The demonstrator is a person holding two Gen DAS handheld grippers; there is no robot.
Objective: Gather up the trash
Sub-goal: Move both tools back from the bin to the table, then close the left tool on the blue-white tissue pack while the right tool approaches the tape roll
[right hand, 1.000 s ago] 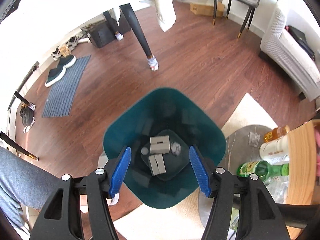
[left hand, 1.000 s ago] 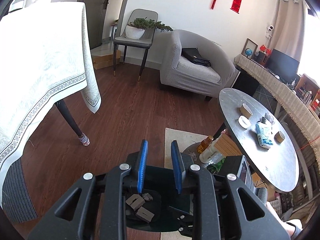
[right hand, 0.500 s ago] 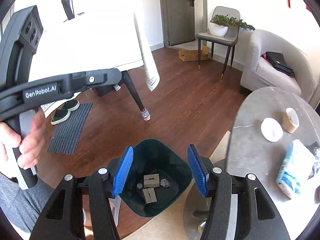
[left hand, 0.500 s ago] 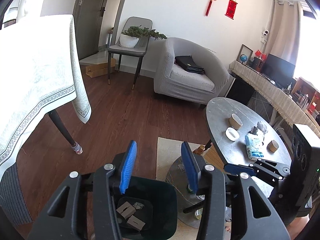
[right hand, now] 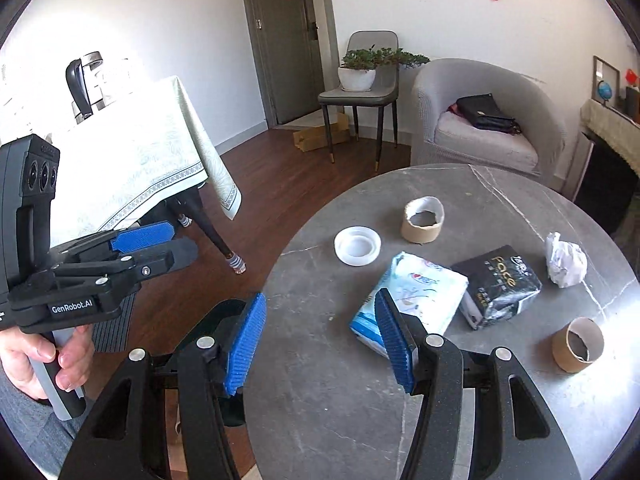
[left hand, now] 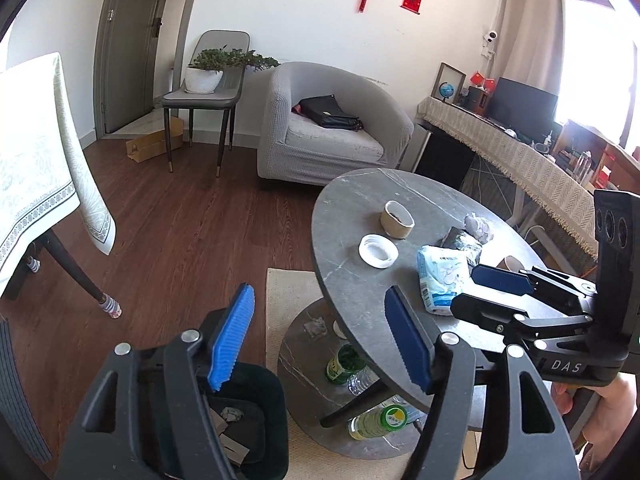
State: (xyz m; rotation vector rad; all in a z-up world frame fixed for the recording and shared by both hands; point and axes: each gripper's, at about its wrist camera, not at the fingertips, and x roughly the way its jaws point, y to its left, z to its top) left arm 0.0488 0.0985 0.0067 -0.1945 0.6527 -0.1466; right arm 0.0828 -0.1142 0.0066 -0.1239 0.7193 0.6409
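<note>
Round grey marble-look table (right hand: 500,200), matte with thin white veins, holds the trash:
- short cardboard tape core (right hand: 422,219), far side, on its side
- second cardboard core (right hand: 577,344), near right edge
- flat white plastic lid (right hand: 357,245), left of the first core
- crumpled white paper ball (right hand: 566,264), far right
- soft white-and-blue tissue pack (right hand: 416,296) lying flat mid-table, touching a glossy black pack (right hand: 498,286)

Left gripper (left hand: 320,340): blue ribbed pads, black frame, jaws just been opening, nothing between them, hanging over the gap between bin and table edge
Right gripper (right hand: 320,340): jaws apart, just been closing a little, empty, over the near table edge, right pad overlapping the tissue pack in frame; contact not clear

Left view only: dark green square plastic bin (left hand: 276,412) on the floor, near left of table, with grey cardboard scraps (left hand: 236,446) and a small grey wad (left hand: 232,414) inside; lower round shelf with green glass bottle (left hand: 344,364) and clear bottle (left hand: 376,422); beige rug (left hand: 288,304)
Right view only: full spread of table trash, hand (right hand: 36,360) gripping the left handle

Wood-plank floor (left hand: 180,240), grey ribbed armchair (left hand: 332,124) far side
</note>
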